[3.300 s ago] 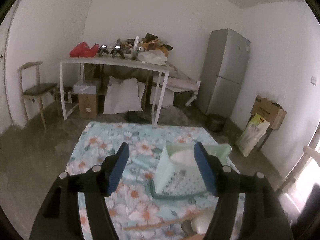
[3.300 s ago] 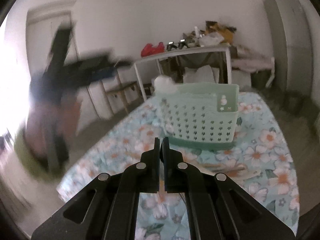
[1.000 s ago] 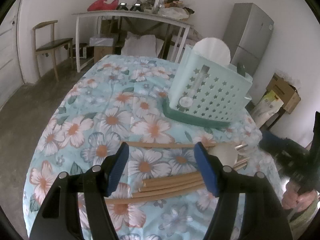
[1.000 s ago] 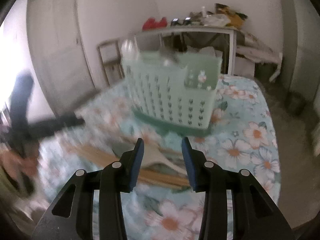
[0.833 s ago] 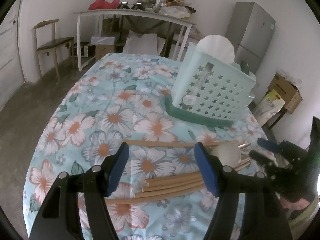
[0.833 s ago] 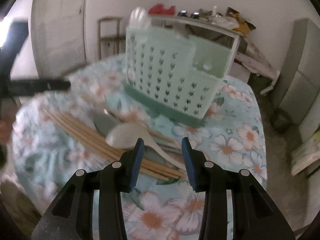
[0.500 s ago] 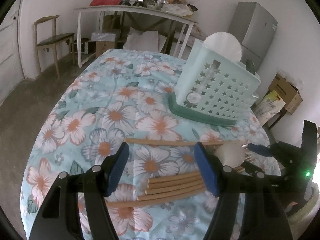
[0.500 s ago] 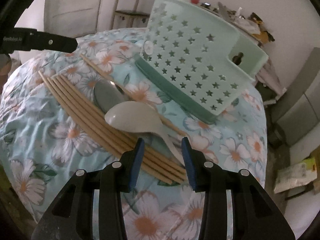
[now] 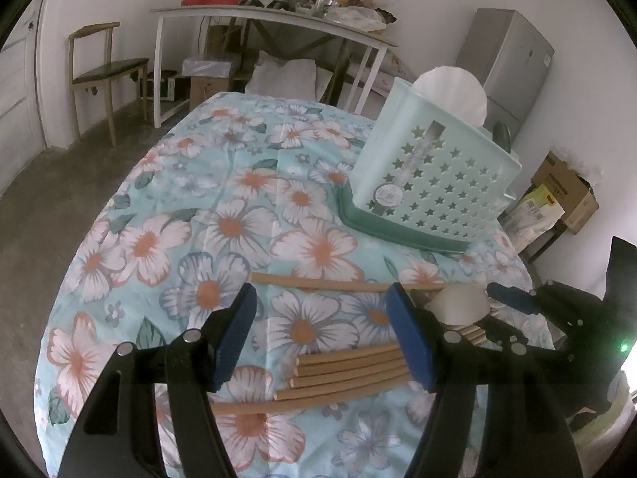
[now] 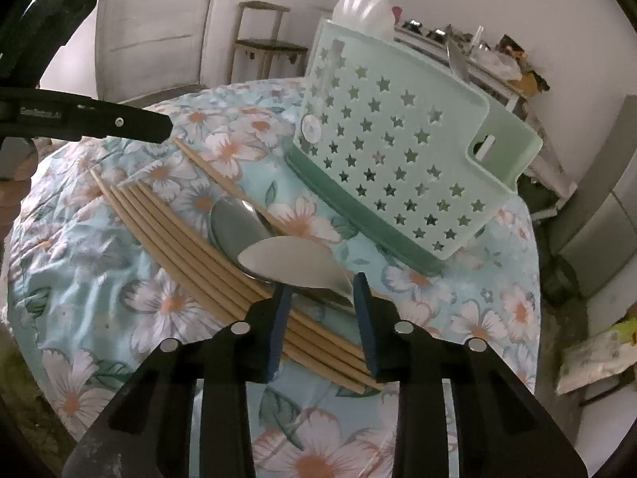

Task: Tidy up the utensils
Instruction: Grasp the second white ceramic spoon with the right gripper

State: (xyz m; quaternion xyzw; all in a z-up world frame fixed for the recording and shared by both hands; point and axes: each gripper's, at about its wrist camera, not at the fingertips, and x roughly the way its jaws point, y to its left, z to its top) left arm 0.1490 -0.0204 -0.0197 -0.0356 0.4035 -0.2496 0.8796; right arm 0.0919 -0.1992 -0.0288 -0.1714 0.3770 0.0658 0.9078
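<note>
Several wooden chopsticks lie side by side on the floral tablecloth; they also show in the right wrist view. A white spoon lies over them beside a metal spoon. A mint star-holed basket stands behind, with a white plate in it. My left gripper is open just above the chopstick ends. My right gripper is open, its fingers on either side of the white spoon's handle; it shows in the left wrist view.
The basket sits on a dark green tray. Beyond the table are a white desk with clutter, a wooden chair, a grey fridge and cardboard boxes.
My right gripper has opened and moved down and in, so its fingers now straddle the white spoon's handle. My left gripper has moved closer to the chopsticks and stayed open.
</note>
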